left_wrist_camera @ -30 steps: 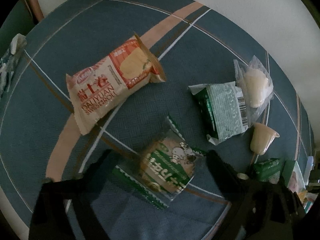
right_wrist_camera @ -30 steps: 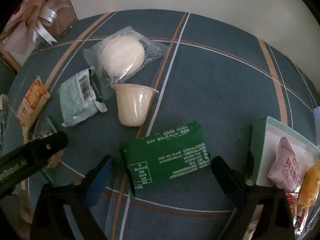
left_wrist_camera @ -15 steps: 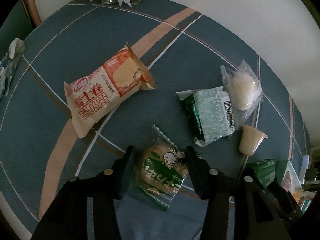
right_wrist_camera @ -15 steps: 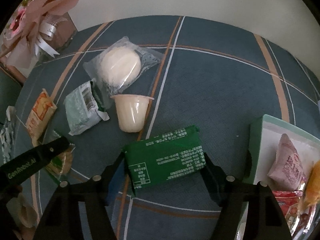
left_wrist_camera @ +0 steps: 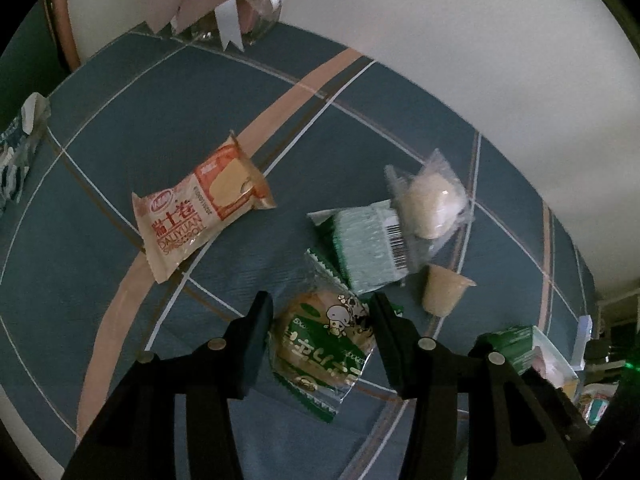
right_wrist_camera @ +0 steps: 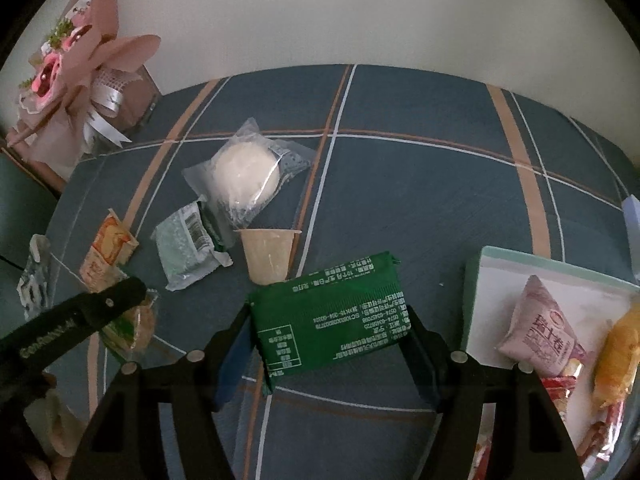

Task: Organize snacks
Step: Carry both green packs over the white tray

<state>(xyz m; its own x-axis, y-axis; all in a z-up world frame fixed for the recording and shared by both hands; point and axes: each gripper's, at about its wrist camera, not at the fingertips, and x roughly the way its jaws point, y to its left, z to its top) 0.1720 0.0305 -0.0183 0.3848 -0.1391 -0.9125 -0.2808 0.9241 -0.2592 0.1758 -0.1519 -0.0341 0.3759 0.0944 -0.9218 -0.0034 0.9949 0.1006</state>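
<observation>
My left gripper (left_wrist_camera: 320, 334) is clamped on a green-printed bun packet (left_wrist_camera: 326, 344), its jaws having just closed around it above the blue plaid cloth (left_wrist_camera: 120, 128). My right gripper (right_wrist_camera: 326, 332) grips a dark green packet (right_wrist_camera: 332, 314) by its short ends, jaws likewise just drawn in. Behind them on the cloth lie an orange Swiss roll (left_wrist_camera: 196, 210), a pale green packet (left_wrist_camera: 370, 244), a white bun (right_wrist_camera: 246, 178) in clear wrap and a jelly cup (right_wrist_camera: 268, 254). To my right, a pale green tray (right_wrist_camera: 474, 300) holds a pink packet (right_wrist_camera: 540, 330) and other snacks.
</observation>
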